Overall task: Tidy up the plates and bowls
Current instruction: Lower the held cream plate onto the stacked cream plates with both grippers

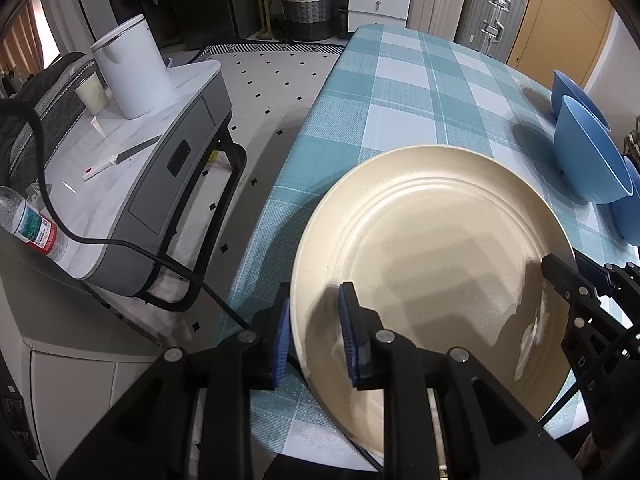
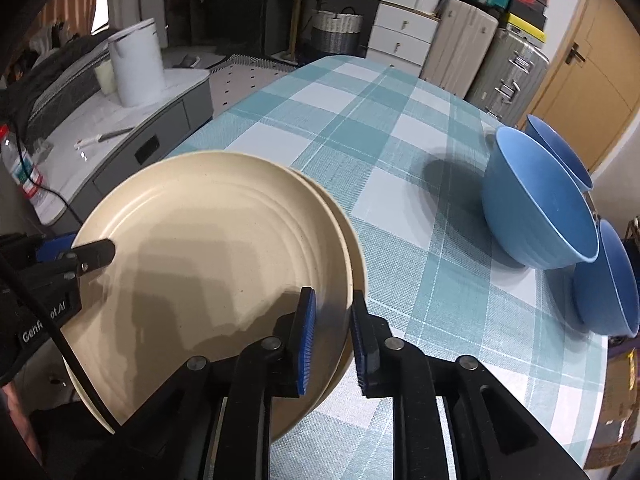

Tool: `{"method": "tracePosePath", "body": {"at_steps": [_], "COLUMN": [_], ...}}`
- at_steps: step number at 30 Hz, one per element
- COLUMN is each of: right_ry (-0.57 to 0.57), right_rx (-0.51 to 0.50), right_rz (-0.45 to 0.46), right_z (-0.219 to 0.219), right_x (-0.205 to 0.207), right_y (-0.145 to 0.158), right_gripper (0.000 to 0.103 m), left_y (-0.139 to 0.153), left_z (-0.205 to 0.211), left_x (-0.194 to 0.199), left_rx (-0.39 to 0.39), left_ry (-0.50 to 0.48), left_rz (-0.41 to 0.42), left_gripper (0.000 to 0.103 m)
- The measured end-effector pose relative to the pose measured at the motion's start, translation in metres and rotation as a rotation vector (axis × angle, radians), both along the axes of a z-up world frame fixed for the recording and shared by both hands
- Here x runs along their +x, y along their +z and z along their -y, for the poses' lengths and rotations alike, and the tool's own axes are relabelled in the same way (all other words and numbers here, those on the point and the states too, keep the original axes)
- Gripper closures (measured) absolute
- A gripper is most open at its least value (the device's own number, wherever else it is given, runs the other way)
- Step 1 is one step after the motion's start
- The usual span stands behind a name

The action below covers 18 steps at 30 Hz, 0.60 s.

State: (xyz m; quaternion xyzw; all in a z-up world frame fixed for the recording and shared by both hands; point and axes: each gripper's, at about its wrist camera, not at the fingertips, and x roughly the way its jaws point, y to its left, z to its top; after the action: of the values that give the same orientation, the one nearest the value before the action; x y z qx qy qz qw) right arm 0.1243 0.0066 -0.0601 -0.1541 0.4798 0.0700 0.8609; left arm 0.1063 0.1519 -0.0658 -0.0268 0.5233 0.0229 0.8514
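A cream plate [image 1: 432,240] lies at the near left corner of the checked table [image 1: 400,88]; the right wrist view shows it resting on a second cream plate [image 2: 340,216]. My left gripper [image 1: 316,294] straddles the near left rim, with a slim gap at each blue pad. My right gripper [image 2: 333,294] straddles the right rim the same way, its pads off the plate. One finger [image 1: 560,274] of the right gripper lies over the plate's right edge. Three blue bowls [image 2: 536,200] lean in a row at the table's right side.
Left of the table stands a grey side table [image 1: 160,184] with a white kettle [image 1: 132,68], a cup, a water bottle [image 1: 32,228] and a black cable [image 1: 120,244]. A basket, white drawers and suitcases line the far wall.
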Motion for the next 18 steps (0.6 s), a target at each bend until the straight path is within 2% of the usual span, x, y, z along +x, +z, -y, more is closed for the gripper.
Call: {"method": "tracePosePath", "body": {"at_steps": [4, 11, 18], "right_ry": [0.03, 0.033, 0.036], "right_rx": [-0.053, -0.091, -0.112], "right_rz": [0.001, 0.037, 0.058], "right_z": [-0.0049, -0.0081, -0.0086], "right_x": [-0.0021, -0.0011, 0.0004], "right_y": [-0.0021, -0.004, -0.0033], "right_gripper": [0.085, 0.085, 0.085], "left_y": [-0.0004, 0.0, -0.0005], "left_z": [-0.0011, 0.0017, 0.0013], "left_x": [0.0, 0.0016, 0.0035], "left_rx": [-0.005, 0.014, 0.003], "left_ry": [0.005, 0.0, -0.002], "left_rz": [0.0, -0.002, 0.0], "left_gripper": [0.081, 0.081, 0.081]}}
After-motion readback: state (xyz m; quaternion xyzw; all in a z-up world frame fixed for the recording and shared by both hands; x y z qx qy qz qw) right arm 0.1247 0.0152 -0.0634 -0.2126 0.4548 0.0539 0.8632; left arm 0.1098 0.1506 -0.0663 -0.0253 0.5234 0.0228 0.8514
